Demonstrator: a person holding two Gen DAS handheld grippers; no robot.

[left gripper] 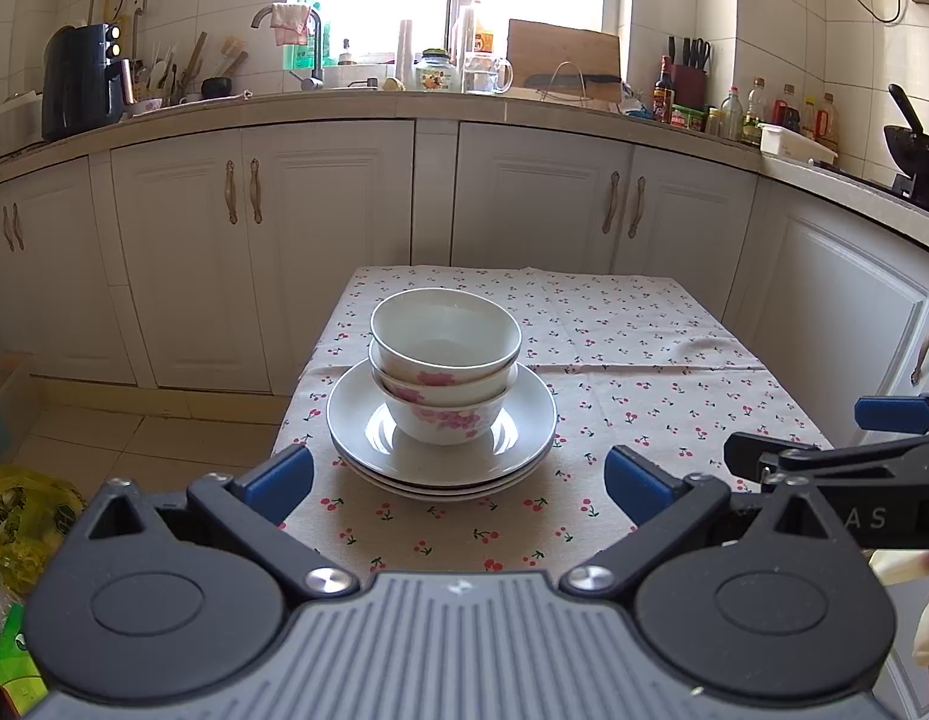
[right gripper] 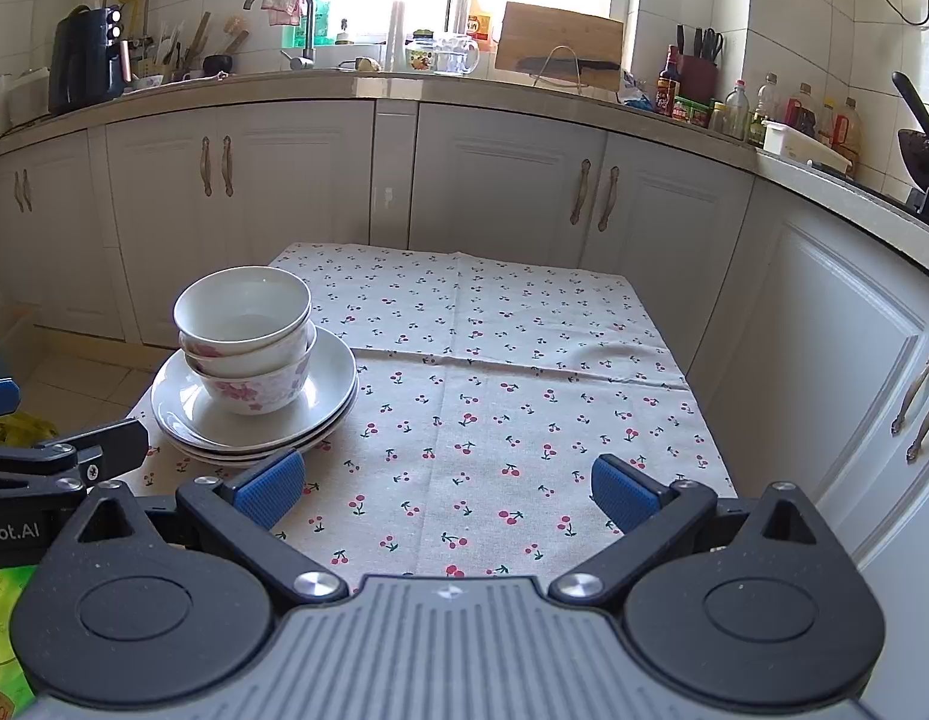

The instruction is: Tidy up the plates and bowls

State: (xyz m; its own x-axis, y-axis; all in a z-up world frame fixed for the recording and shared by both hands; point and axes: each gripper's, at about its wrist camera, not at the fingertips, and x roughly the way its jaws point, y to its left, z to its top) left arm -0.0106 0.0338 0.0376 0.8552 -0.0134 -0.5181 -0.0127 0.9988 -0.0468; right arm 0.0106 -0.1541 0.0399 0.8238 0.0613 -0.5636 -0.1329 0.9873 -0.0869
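Three white bowls with pink flowers [left gripper: 445,372] are nested upright on a stack of three white plates [left gripper: 524,420] on the left part of the cherry-print table. The same bowls [right gripper: 245,336] and plates [right gripper: 335,381] show at the left of the right wrist view. My left gripper [left gripper: 458,483] is open and empty, just short of the plates' near rim, jaws spread wider than the stack. My right gripper [right gripper: 446,489] is open and empty over bare cloth to the right of the stack. It also shows at the right edge of the left wrist view [left gripper: 824,438].
The small table with cherry-print cloth [right gripper: 524,372] stands before white cabinets [left gripper: 320,240]. The counter behind holds an air fryer [left gripper: 83,81], faucet, jars, cutting board, knife block and bottles. A wok [left gripper: 914,144] sits at the far right. Green bags [left gripper: 20,516] lie on the floor at left.
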